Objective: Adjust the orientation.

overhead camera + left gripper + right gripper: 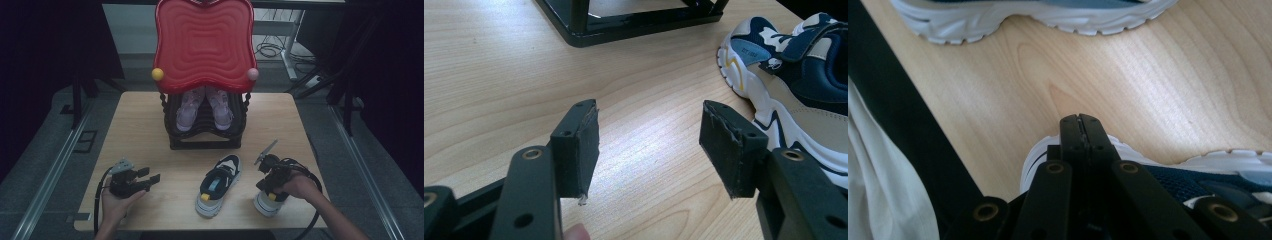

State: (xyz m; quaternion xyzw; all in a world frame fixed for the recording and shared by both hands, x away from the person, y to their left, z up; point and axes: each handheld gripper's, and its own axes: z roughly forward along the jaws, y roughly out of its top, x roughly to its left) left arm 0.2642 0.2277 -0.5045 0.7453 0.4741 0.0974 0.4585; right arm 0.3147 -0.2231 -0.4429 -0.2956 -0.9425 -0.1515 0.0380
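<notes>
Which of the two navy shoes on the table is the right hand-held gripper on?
The navy shoe at the table's near right corner, under the right hand-held gripper; the middle shoe lies untouched.

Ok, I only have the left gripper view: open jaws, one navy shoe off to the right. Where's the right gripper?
Observer: The right gripper is down on a second navy shoe near the front right corner of the table, with its jaws shut.
Operator: Is it holding that shoe?
Observer: I can't tell. The shut tips sit at the shoe's rim, and the shoe stands on the table.
Operator: And what's on the black rack?
Observer: The black rack holds a pair of pink shoes under a red wavy top.
</notes>
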